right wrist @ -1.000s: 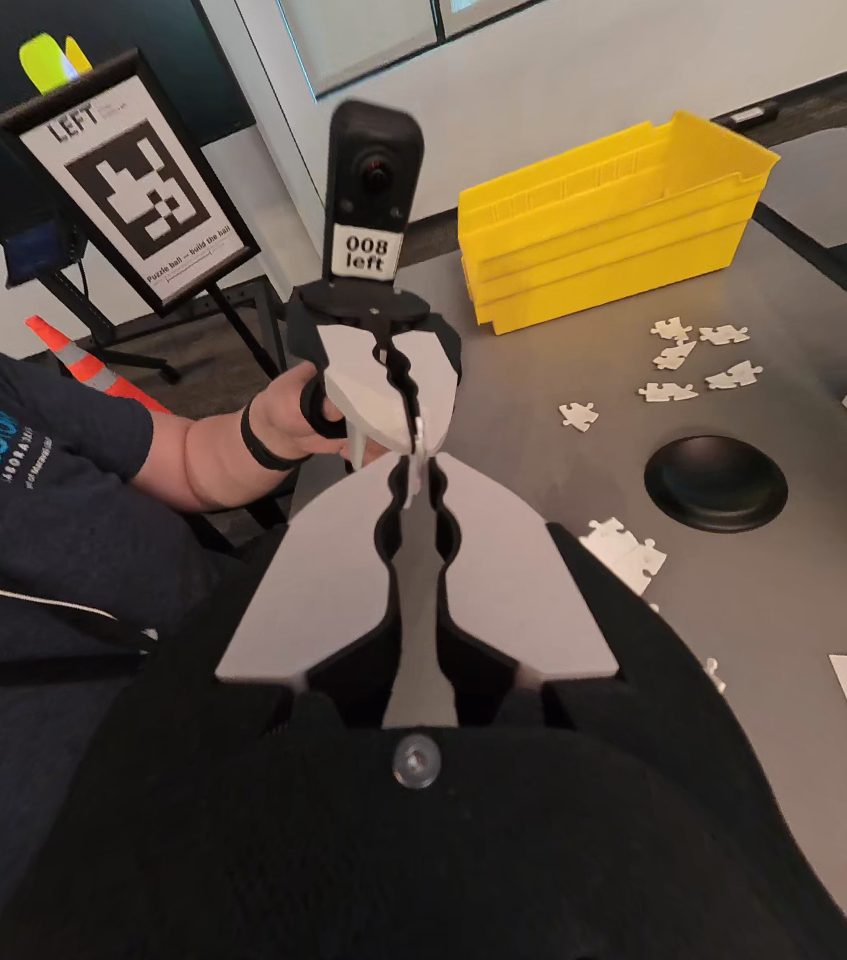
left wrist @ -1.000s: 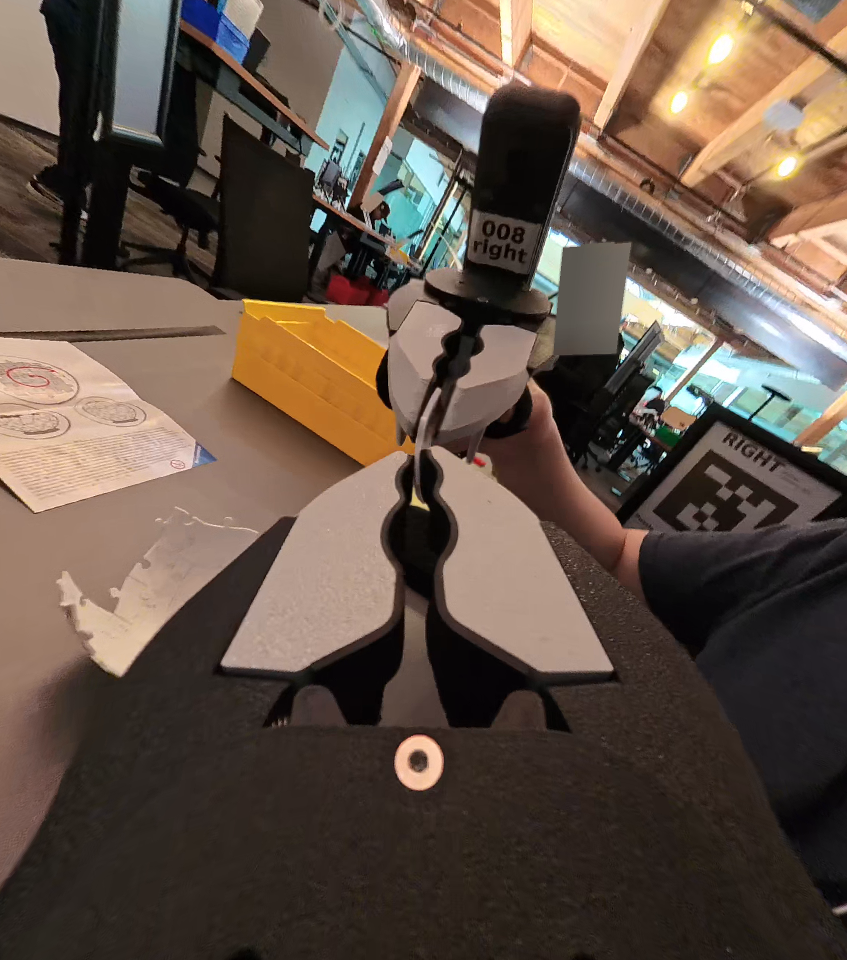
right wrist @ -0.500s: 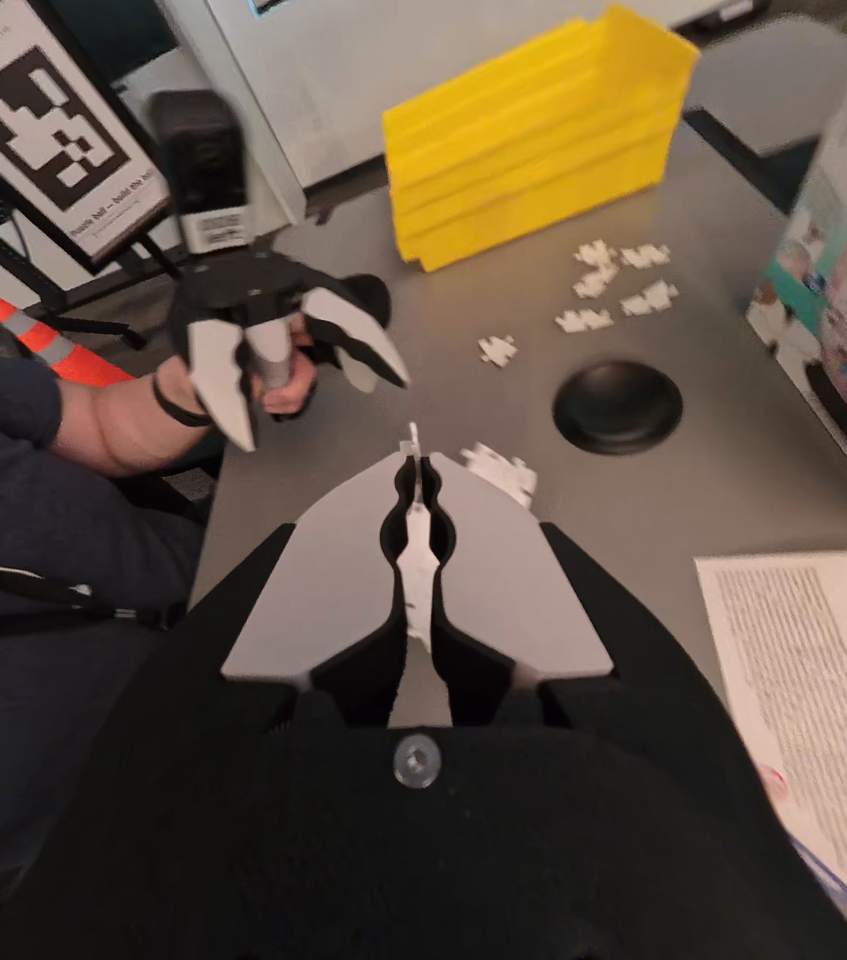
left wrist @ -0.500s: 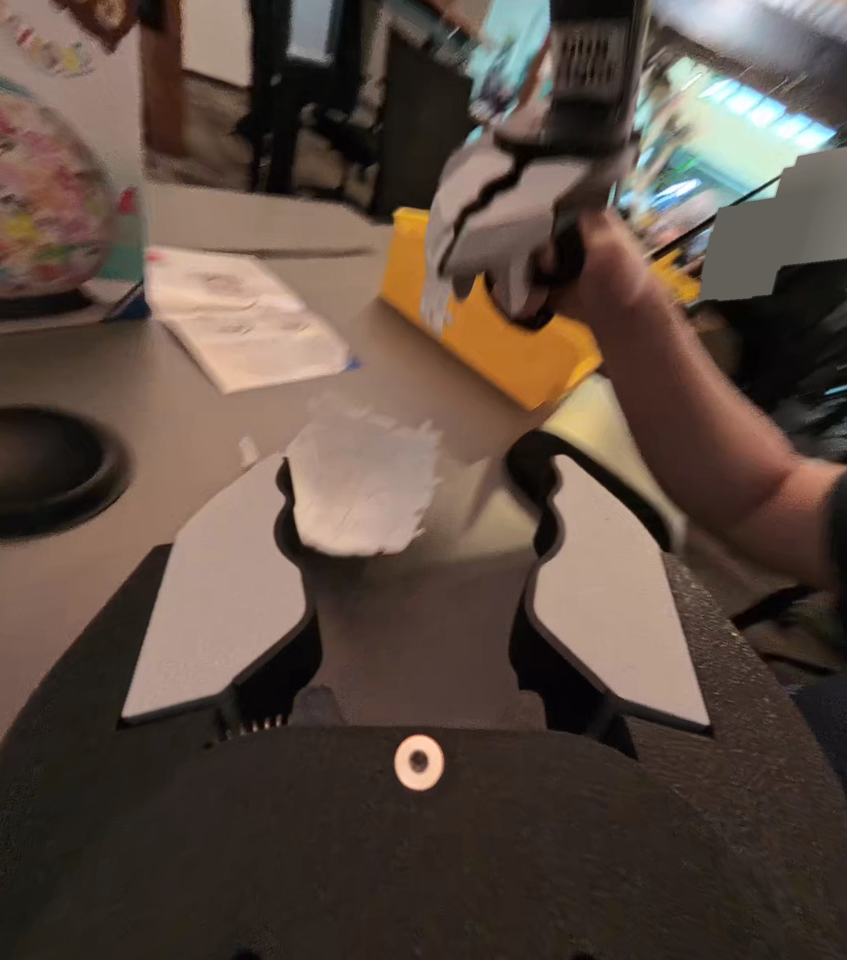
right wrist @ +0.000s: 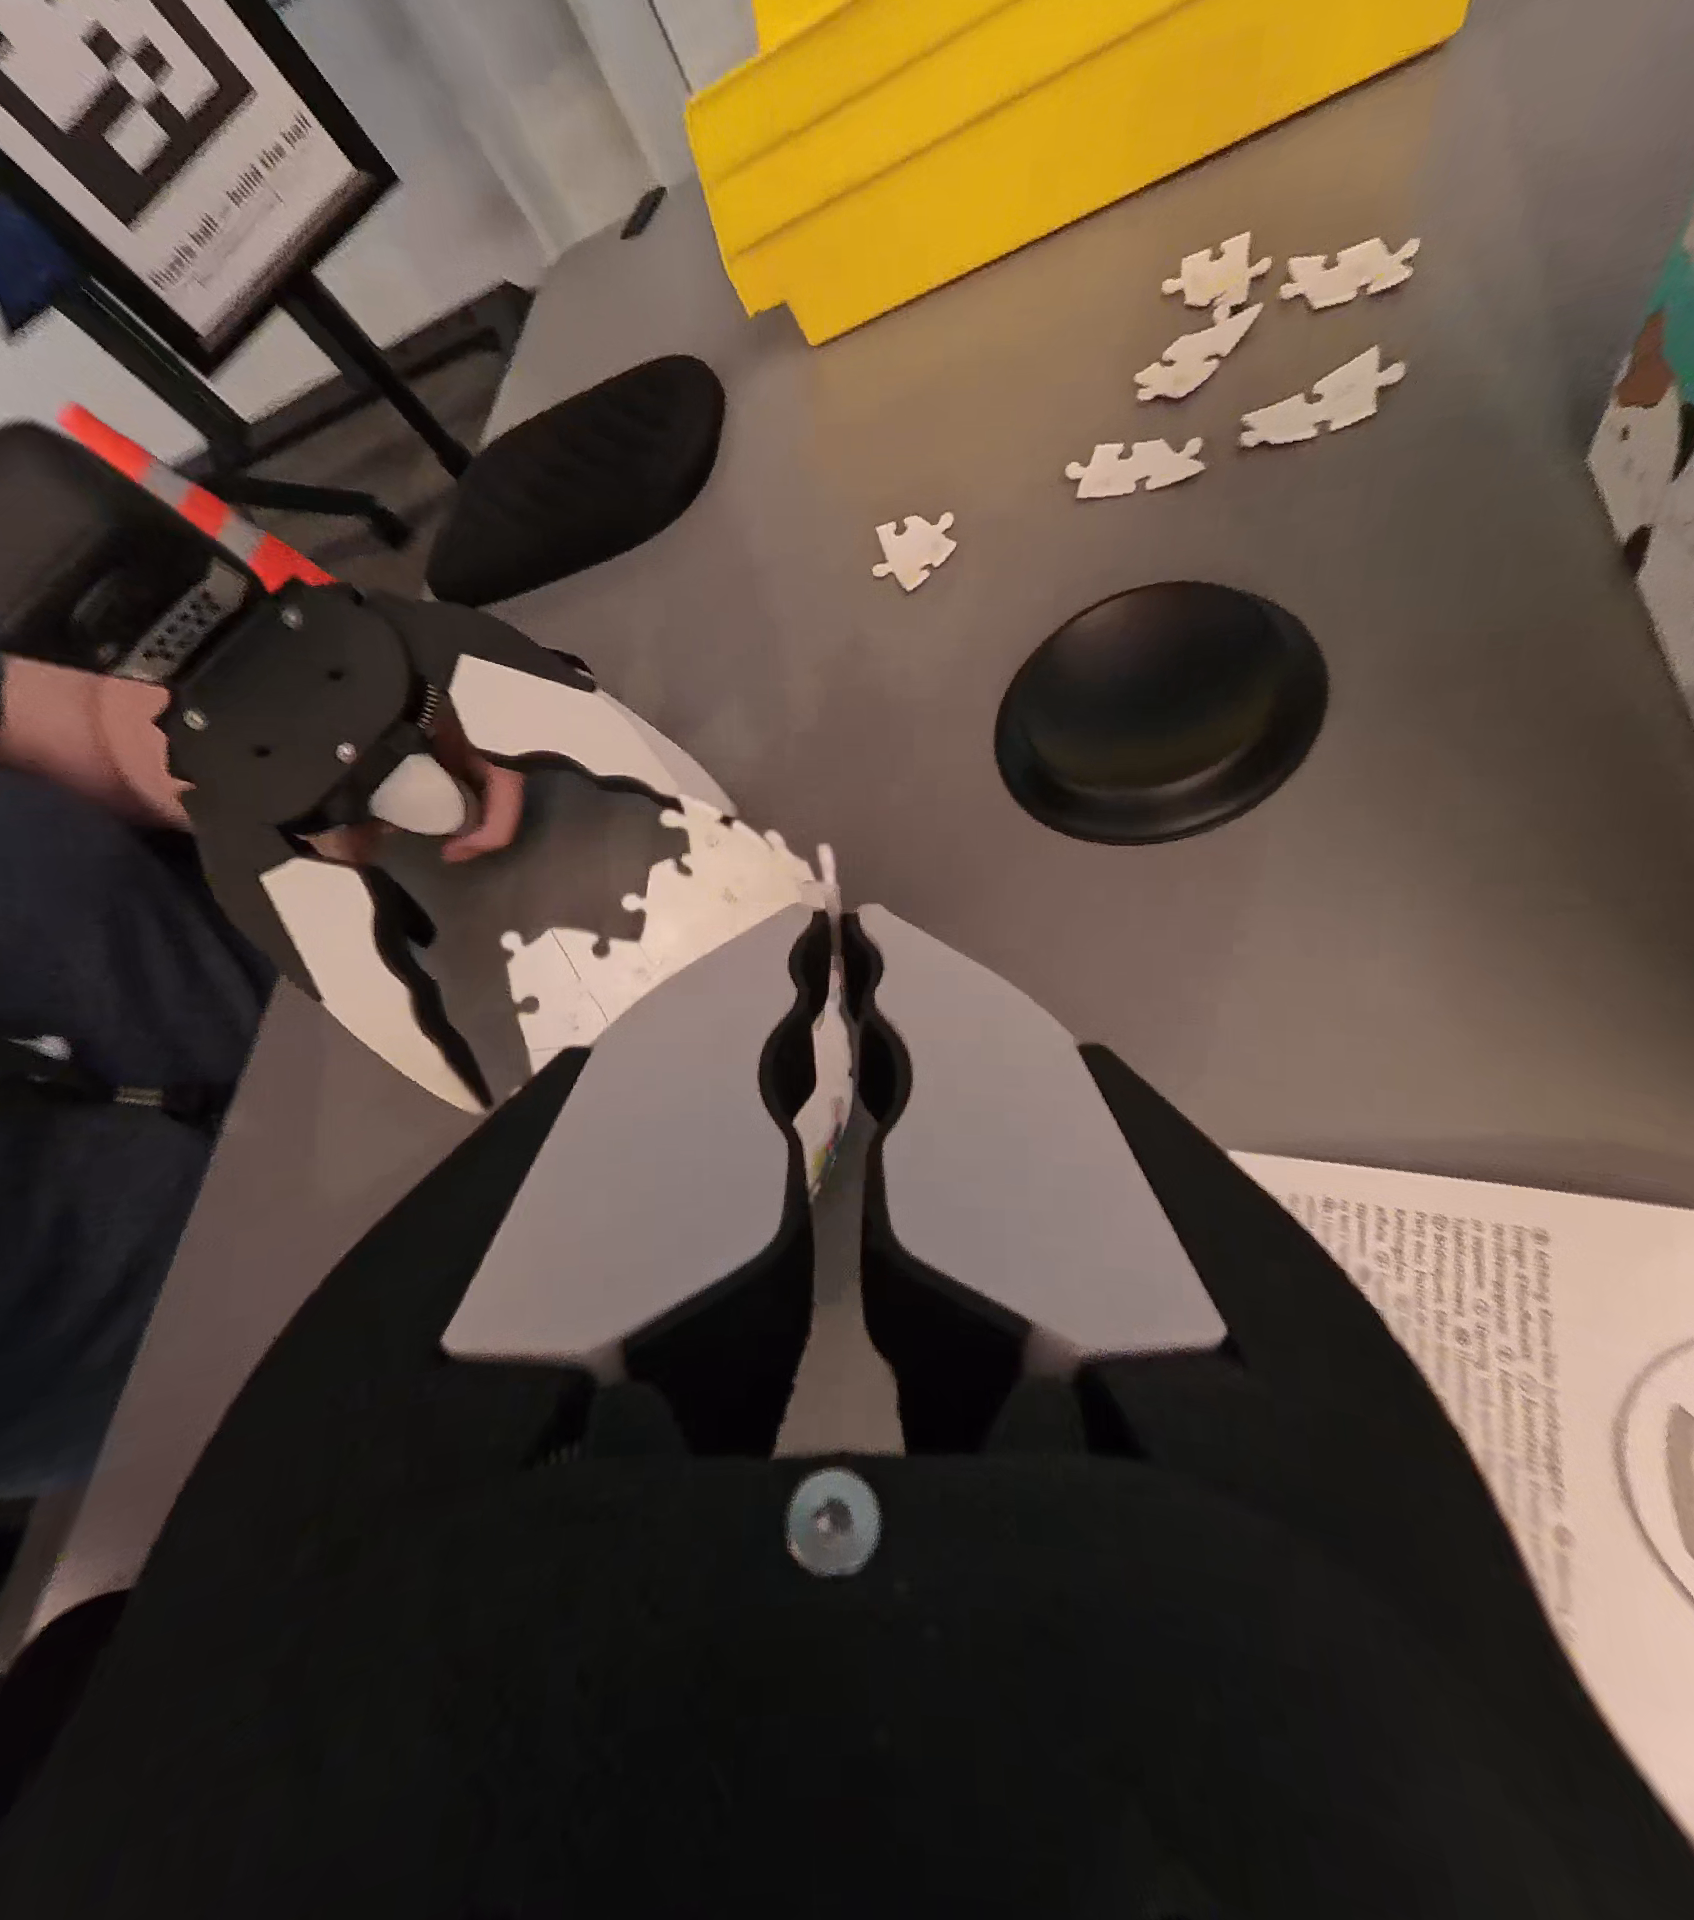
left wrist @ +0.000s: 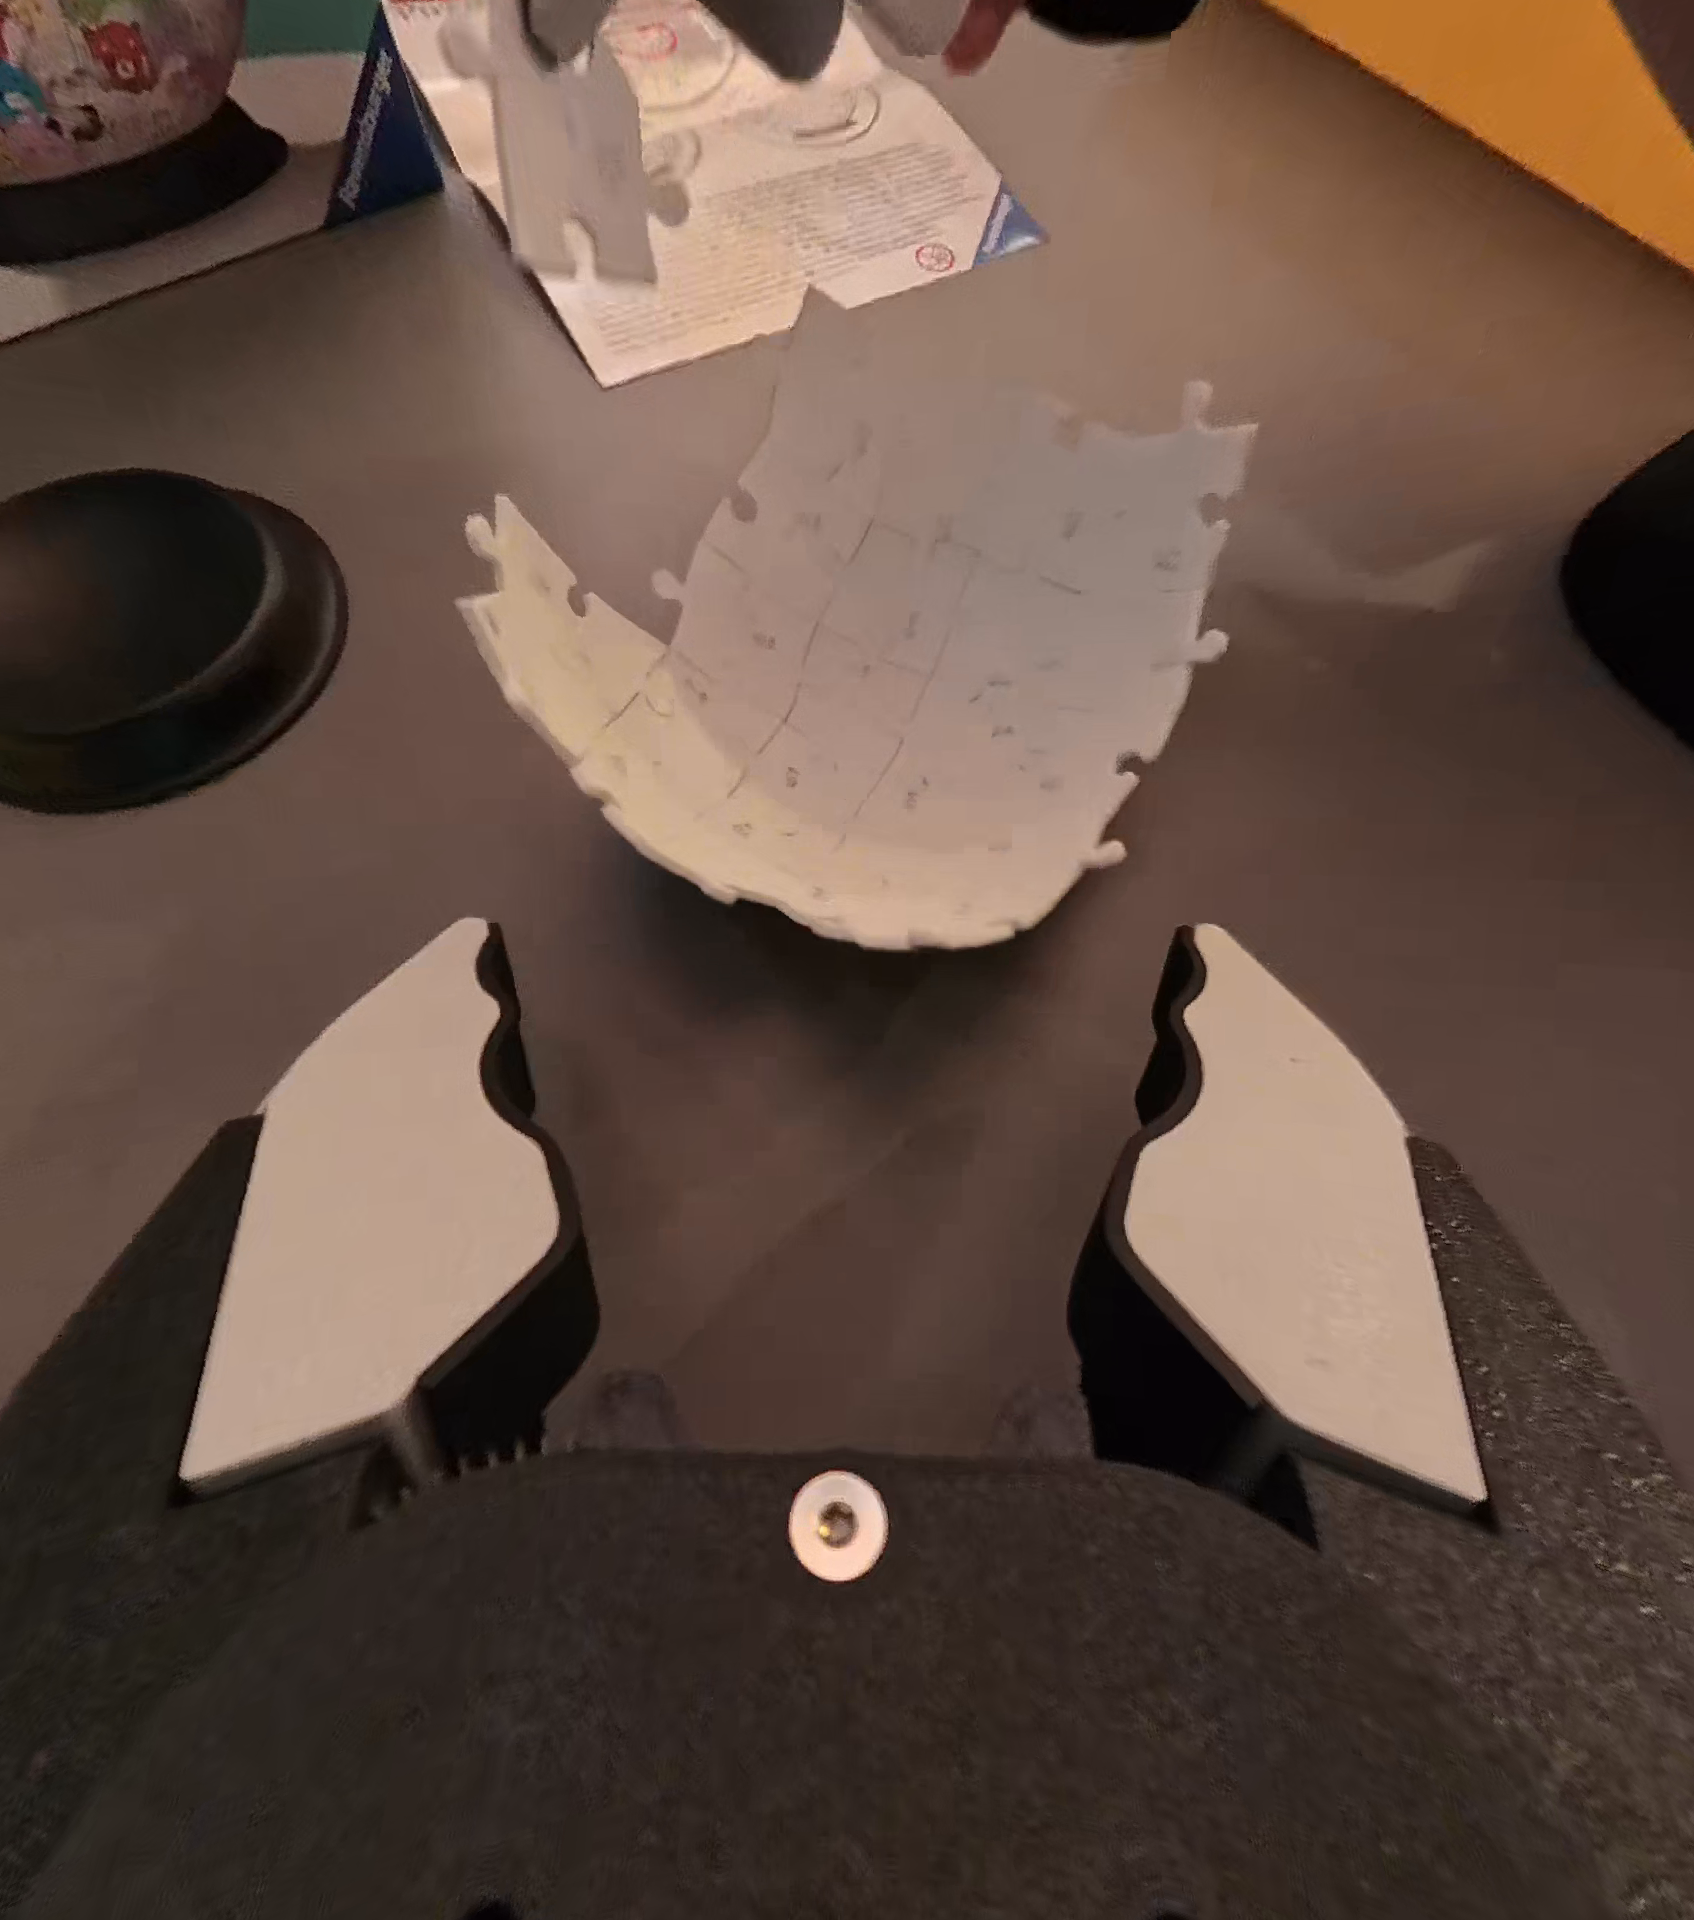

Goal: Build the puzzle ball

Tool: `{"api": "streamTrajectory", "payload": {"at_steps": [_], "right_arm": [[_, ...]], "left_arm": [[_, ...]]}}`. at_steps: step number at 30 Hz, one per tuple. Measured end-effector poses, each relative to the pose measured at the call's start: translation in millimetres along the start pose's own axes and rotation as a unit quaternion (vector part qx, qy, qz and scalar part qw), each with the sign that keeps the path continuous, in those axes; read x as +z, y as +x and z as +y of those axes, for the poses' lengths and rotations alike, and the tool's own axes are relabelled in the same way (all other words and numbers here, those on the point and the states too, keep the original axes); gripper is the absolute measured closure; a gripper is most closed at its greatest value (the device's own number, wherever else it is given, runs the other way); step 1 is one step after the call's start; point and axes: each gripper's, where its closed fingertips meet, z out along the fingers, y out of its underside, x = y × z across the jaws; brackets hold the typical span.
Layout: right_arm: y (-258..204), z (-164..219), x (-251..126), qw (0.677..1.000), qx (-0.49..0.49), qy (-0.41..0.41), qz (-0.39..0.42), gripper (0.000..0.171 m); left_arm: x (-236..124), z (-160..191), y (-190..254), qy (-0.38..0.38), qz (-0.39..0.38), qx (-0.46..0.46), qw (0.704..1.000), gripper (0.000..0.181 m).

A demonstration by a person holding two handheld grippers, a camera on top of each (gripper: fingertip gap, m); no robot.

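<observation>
The left gripper (left wrist: 838, 997) is spread wide, and the shell (left wrist: 884, 665) is sitting on the table (left wrist: 199, 935) right ahead of it. The right gripper (right wrist: 835, 920) is pinching a piece (right wrist: 827, 1060), hanging just beside the shell.

The curved puzzle shell (left wrist: 853, 686) rests on the table (left wrist: 199, 987), just in front of the spread fingers of the left gripper (left wrist: 838, 1049). To its left stands the round base (left wrist: 116, 634); behind it lies the instruction sheet (left wrist: 822, 239), and left of that sheet, the puzzle box (left wrist: 95, 156). The bin (right wrist: 1009, 135) stands at the far edge – six loose pieces (right wrist: 1227, 384) lie between the bin and the base. The right gripper (right wrist: 835, 925) hangs over the shell's rim with a piece (right wrist: 827, 1060) between its fingers.
</observation>
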Motion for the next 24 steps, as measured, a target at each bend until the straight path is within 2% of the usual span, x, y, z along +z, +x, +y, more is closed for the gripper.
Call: {"api": "streamTrajectory", "payload": {"at_steps": [5,10,14,18,21,24], "right_arm": [[2.9,12.2,7.0,0.998,0.044,-0.005,-0.049,0.168],[1.0,34.5,7.3,0.993,0.033,-0.099,-0.060,0.168],[-1.8,34.2,11.2,0.988,0.011,-0.126,-0.083,0.168],[0.9,36.5,13.9,0.982,0.021,-0.164,-0.096,0.168],[2.6,35.7,17.4,0.979,0.020,-0.174,-0.103,0.168],[5.0,41.3,18.6,0.975,0.029,-0.198,-0.100,0.168]], "left_arm": [[2.1,-13.9,-9.5,0.019,0.006,0.011,1.000,0.076],[1.1,-25.6,-7.7,0.054,0.070,0.016,0.996,0.084],[-0.7,-32.6,-7.6,0.073,0.103,0.044,0.991,0.088],[-3.5,-34.1,-12.0,0.078,0.114,0.064,0.988,0.083],[-5.6,-30.6,-4.0,0.080,0.149,0.039,0.985,0.070],[-0.4,-26.8,-3.8,0.068,0.125,0.062,0.988,0.056]]}}
